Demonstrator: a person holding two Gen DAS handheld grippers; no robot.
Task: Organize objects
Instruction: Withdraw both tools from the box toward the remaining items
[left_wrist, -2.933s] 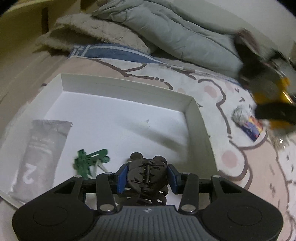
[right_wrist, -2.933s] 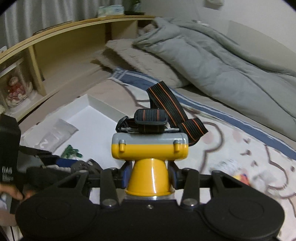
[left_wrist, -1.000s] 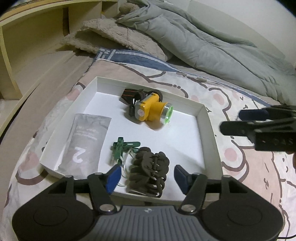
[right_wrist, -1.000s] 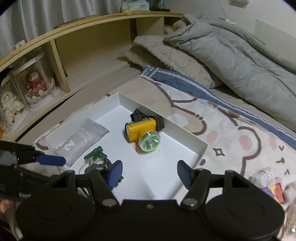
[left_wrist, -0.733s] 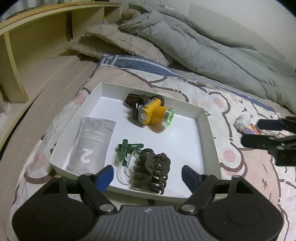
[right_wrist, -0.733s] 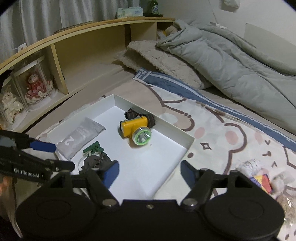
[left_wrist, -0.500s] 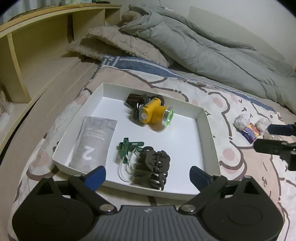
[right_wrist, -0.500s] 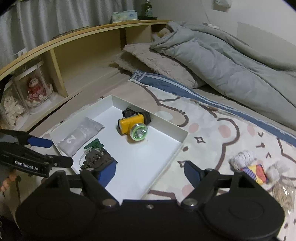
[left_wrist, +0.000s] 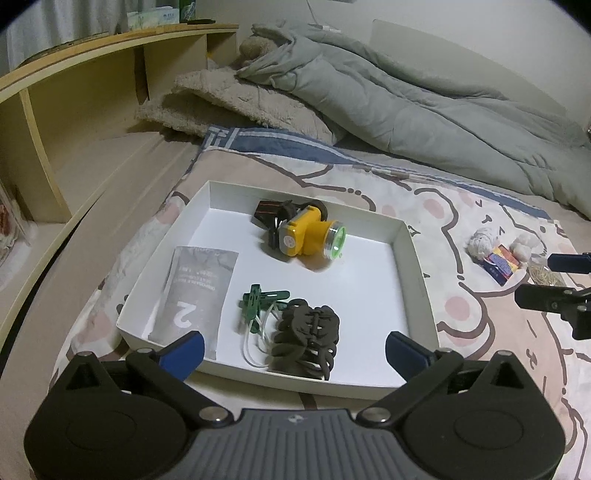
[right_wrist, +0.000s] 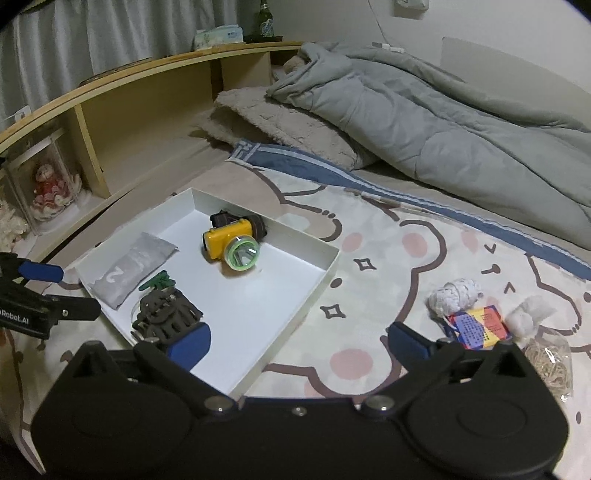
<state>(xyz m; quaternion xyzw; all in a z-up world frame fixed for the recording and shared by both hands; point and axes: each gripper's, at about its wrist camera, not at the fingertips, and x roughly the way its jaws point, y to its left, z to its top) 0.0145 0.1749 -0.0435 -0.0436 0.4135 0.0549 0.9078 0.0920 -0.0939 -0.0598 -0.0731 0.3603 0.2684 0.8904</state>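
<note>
While both sets of jaws have just been opening and now stand spread wide, nothing sits between them. The left gripper (left_wrist: 294, 349) hangs over the near edge of the white box (left_wrist: 413, 251), and the right gripper (right_wrist: 299, 341) hangs over the box's right corner.

The box is flat and square-cornered, with low thin walls. Inside it, by the far wall, lies a yellow headlamp (left_wrist: 308, 236) with a round green-rimmed lens and a dark strap bunched behind it. By the left wall lies a flat, soft grey packet (left_wrist: 195, 291) with a big white 2. By the near wall sits a dark brown hair claw (left_wrist: 306, 339) with curved teeth. Touching its left side are small green clips (left_wrist: 258, 301) and thin white loops.

To the right of the box, on the bear-print blanket (right_wrist: 388, 266), lie a white yarn ball (right_wrist: 456, 297), a small bright card box (right_wrist: 476, 326), a fluffy white lump (right_wrist: 526, 317), and a clear bag of rubber bands (right_wrist: 550, 363).
</note>
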